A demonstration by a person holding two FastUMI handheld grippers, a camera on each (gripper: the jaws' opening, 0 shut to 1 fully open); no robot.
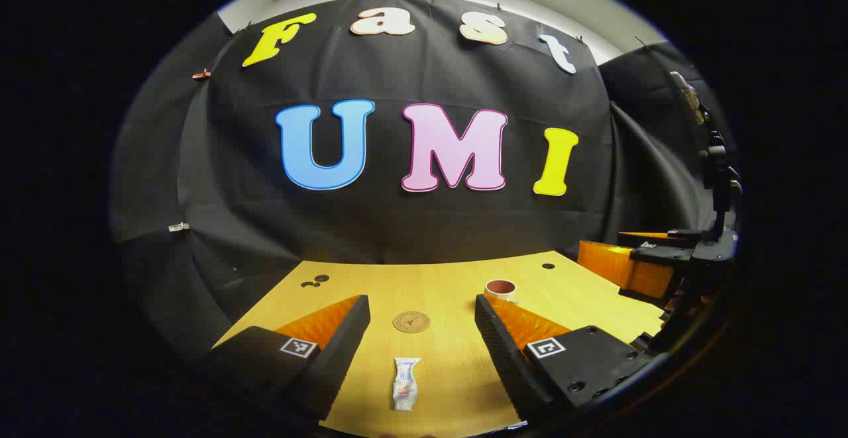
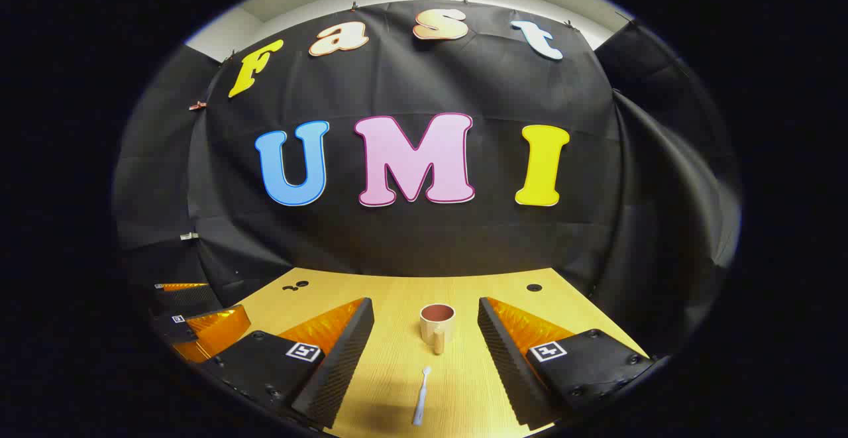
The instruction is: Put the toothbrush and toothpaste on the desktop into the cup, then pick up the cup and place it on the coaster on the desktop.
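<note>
— How do the fingers stand on the left gripper (image 1: pixel 421 342)?

— Spread wide, holding nothing. In the left gripper view the toothpaste (image 1: pixel 405 383) lies flat on the wooden desktop (image 1: pixel 450 279) in the gap between them, touching neither finger. The round coaster (image 1: pixel 411 321) sits just beyond it, also within the gap.

— And the right gripper (image 2: pixel 424 345)?

— Equally wide apart and empty. In the right gripper view the toothbrush (image 2: pixel 421 397) lies on the wood between the fingers, head pointing away (toward the cloth wall), clear of both. The cup (image 2: pixel 437 323) stands upright past the brush, handle facing the camera, open mouth up.

— Where is the cup from the other side?

— In the left gripper view it peeks out behind the tip of the right-hand finger, partly hidden, to the right of the coaster and apart from it.

— Room to move?

— Bare wood lies around the cup on both sides. The far edge of the desktop meets the black cloth; a few small dark holes sit near that edge. The right gripper shows at the desktop's right edge in the left gripper view, well apart from the paste, and the left gripper shows at the lower left of the right gripper view, off to the side of the brush.
</note>
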